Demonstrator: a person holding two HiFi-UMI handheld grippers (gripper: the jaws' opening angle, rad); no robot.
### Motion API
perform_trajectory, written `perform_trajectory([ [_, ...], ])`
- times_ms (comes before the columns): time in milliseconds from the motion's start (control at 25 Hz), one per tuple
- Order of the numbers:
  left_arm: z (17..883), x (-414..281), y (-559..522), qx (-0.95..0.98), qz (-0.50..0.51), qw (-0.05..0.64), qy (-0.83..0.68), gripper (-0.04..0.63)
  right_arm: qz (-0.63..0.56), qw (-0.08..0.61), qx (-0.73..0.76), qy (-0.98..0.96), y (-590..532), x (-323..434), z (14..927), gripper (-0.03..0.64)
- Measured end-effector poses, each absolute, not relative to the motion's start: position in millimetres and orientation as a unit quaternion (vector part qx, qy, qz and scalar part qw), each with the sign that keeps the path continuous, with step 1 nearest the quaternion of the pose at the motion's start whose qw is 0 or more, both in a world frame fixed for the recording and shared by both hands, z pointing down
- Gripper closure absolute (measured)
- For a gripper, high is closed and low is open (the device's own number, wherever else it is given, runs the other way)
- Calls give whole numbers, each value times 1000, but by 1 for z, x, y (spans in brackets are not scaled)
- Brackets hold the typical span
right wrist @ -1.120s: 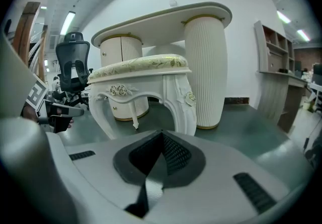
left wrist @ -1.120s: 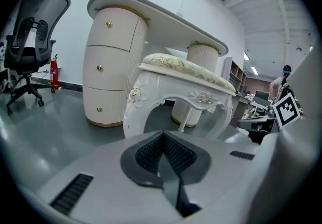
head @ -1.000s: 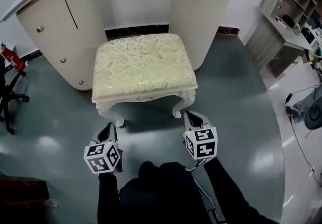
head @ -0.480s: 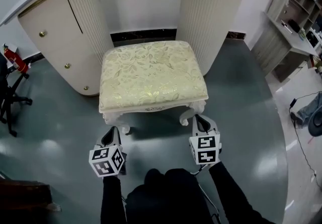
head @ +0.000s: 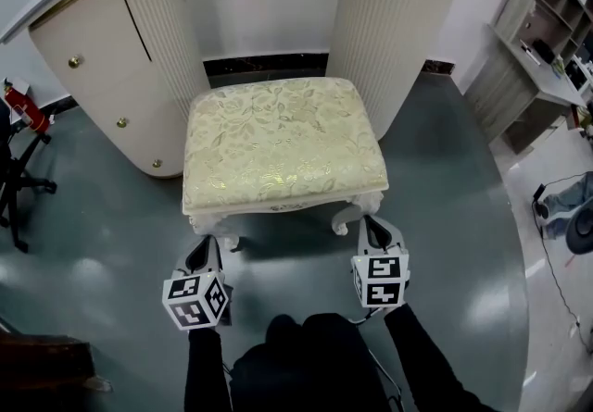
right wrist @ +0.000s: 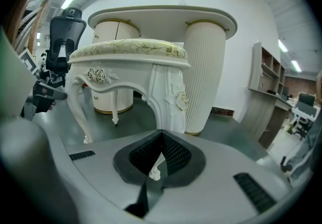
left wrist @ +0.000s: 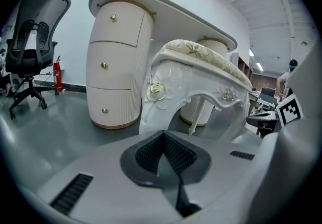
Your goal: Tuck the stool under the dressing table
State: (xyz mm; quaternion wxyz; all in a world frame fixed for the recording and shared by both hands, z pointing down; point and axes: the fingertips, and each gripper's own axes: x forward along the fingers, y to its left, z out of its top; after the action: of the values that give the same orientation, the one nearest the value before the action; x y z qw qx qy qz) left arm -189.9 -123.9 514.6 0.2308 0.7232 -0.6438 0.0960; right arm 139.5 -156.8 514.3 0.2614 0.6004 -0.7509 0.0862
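The stool (head: 283,146) has a cream floral cushion and white carved legs. It stands in front of the gap between the two ribbed pedestals of the dressing table (head: 389,21), with its back edge at the mouth of that gap. My left gripper (head: 205,246) is low by the front left leg and is shut. My right gripper (head: 375,225) is shut beside the front right leg. In the left gripper view, my left gripper (left wrist: 163,155) points at the carved leg (left wrist: 156,102) just ahead. In the right gripper view, my right gripper (right wrist: 160,157) faces the other leg (right wrist: 168,97). Neither holds anything.
A black office chair (left wrist: 35,42) and a red fire extinguisher (head: 20,109) stand at the left. A shelving desk (head: 537,49) lines the right wall, with cables (head: 556,206) on the floor below it. The floor is glossy grey.
The view and both grippers have moved toward the dressing table, with the grippers still close behind the stool's front legs. I cannot tell if the stool itself slid.
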Motion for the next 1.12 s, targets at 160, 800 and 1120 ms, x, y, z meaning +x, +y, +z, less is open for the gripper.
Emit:
perform_trajectory([
  [160,518,-187,-125,724,107,227,-642,588,88,265,598,-751,-158,140,518,612],
  [800,529,-186,-133,725,114,242,-635,588,105,257,616,-737,-163,135,528,612],
  [1120,533,-188,-147,727,107,242,-634,588,107,253,620,-735,-173,134,532,612],
])
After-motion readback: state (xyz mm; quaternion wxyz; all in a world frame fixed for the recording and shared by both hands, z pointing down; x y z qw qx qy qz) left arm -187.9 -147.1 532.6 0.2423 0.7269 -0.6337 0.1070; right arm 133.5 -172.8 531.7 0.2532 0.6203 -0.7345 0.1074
